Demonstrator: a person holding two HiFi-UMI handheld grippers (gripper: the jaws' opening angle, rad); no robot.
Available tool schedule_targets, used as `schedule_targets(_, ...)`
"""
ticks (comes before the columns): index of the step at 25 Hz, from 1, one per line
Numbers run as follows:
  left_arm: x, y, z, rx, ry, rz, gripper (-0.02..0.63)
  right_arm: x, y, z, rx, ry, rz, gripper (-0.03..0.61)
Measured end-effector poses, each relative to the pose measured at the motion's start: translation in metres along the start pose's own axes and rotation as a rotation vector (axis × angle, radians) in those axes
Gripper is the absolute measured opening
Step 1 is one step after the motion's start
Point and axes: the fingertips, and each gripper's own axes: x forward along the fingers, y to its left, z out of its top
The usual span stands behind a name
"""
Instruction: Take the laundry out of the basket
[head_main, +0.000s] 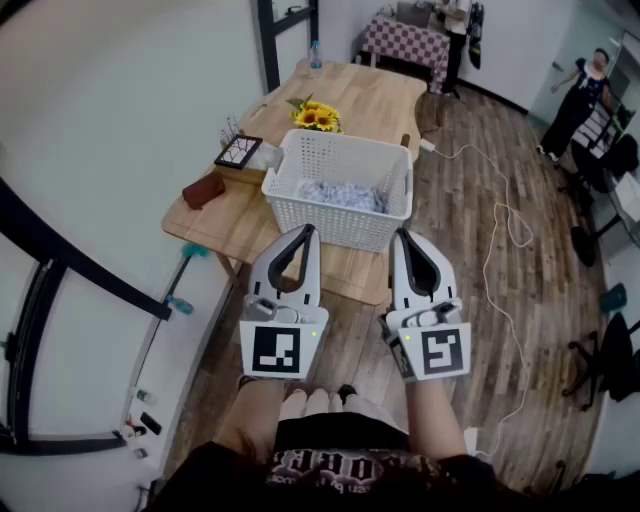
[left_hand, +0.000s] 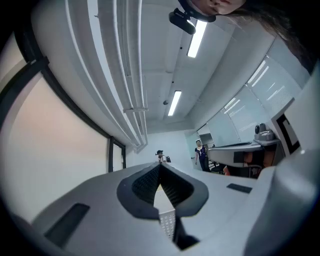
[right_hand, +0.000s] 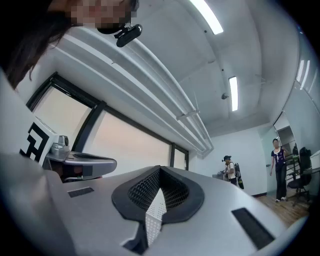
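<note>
L gripper (head_main: 308, 232) & R gripper (head_main: 402, 238) both had jaws closed tip to tip, nothing btwn, held near basket (head_main: 330, 218) front. The laundry (head_main: 343, 195) lay inside basket, on table (head_main: 372, 95).

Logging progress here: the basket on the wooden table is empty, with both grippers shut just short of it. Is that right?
No: the basket is not empty; the head view shows pale blue-and-white laundry lying in it. It does stand on the wooden table, with the left gripper and right gripper shut just short of it.
</note>
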Motion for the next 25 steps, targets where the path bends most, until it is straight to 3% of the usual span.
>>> schedule_targets(9,0.005,-0.006,-0.001,0.003,-0.003,-0.007,0.0,0.0,-0.004,0.003,0.045,-0.037,0.022,0.027)
schedule_targets(20,0.02,-0.01,-0.009,-0.058,0.03,-0.032,0.0,0.007,-0.022,-0.003,0.08,-0.03,0.063,0.028)
schedule_targets(25,0.034,-0.014,-0.004,-0.017,-0.002,-0.004,-0.001,0.016,-0.031,-0.003,0.075,-0.038,0.072,0.028)
